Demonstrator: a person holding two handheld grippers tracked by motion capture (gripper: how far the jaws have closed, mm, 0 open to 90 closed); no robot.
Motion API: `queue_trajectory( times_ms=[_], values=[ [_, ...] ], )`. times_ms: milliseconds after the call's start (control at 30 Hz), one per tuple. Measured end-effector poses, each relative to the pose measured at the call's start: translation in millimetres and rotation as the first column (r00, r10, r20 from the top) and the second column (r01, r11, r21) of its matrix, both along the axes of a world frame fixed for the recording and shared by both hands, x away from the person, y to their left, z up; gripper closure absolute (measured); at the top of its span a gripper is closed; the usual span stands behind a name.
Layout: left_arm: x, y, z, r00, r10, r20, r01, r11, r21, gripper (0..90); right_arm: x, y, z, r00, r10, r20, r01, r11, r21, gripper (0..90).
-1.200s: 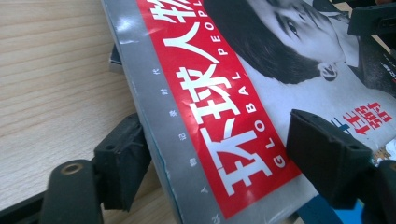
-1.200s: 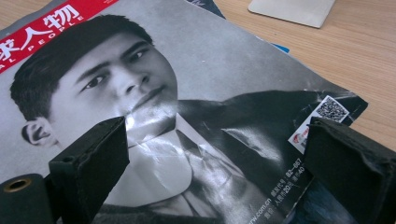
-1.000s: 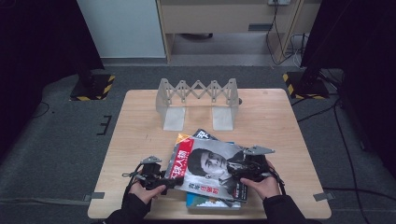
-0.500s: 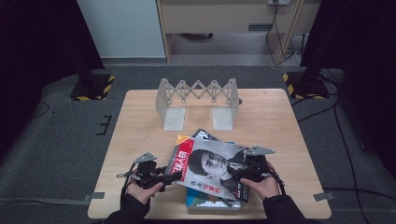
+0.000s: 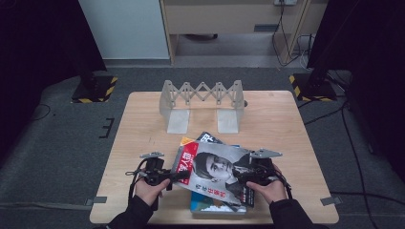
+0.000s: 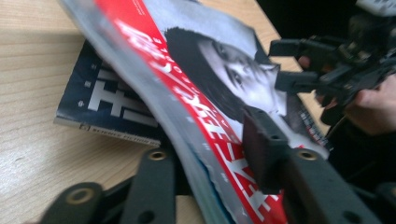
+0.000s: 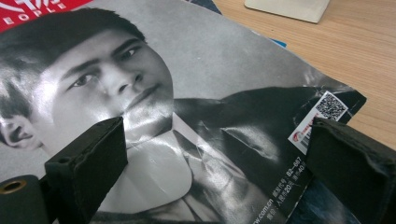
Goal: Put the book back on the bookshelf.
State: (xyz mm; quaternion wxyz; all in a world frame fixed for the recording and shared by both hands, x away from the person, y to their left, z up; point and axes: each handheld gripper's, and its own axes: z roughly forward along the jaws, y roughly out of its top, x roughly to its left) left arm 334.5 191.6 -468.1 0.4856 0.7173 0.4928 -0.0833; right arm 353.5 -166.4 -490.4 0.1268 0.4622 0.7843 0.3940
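A magazine (image 5: 215,171) with a portrait cover and a red band lies tilted on a stack of books near the table's front edge. My left gripper (image 5: 184,175) has just been closing on its red left edge. In the left gripper view (image 6: 210,154) one jaw is under the pages and the other presses on the cover (image 6: 210,79). My right gripper (image 5: 239,174) sits over the magazine's right side. In its own view (image 7: 215,154) the jaws stand wide apart above the cover (image 7: 187,93), with nothing pinched. The left gripper view also shows the right gripper (image 6: 289,63) farther off.
Under the magazine lie a dark blue book (image 6: 107,102) and a blue-green one (image 5: 210,205). A grey folding rack (image 5: 203,95) with two flat feet stands at the back of the wooden table (image 5: 143,124). Dark stands flank the table on the floor.
The left gripper has slid right to the magazine's red edge, and its jaws have closed on it. The right hand has stayed put.
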Motion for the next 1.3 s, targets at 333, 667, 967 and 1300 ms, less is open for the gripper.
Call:
queue_trajectory(
  times_ms=[333,667,967,1300],
  values=[
    [9.8,-0.9,23.1,0.9998,0.004,0.019,-0.004,0.9997,-0.025,80.0,3.2,-13.5,7.4,0.9989,-0.042,0.020,0.042,0.9988,0.026,6.6],
    [20.0,-12.5,47.5,0.9987,0.023,0.045,-0.022,0.9992,-0.035,85.2,9.5,-44.9,11.9,0.9885,-0.143,0.051,0.142,0.9897,0.019,6.6],
    [29.0,-34.5,71.0,0.9967,0.028,0.077,-0.021,0.9964,-0.081,86.1,16.5,-83.6,6.2,0.9675,-0.248,0.051,0.249,0.9684,-0.018,6.5],
    [27.8,-64.9,84.5,0.9952,0.006,0.098,0.004,0.9943,-0.106,86.2,22.6,-117.4,-9.8,0.9363,-0.351,0.013,0.350,0.9296,-0.116,6.3]
  ],
)
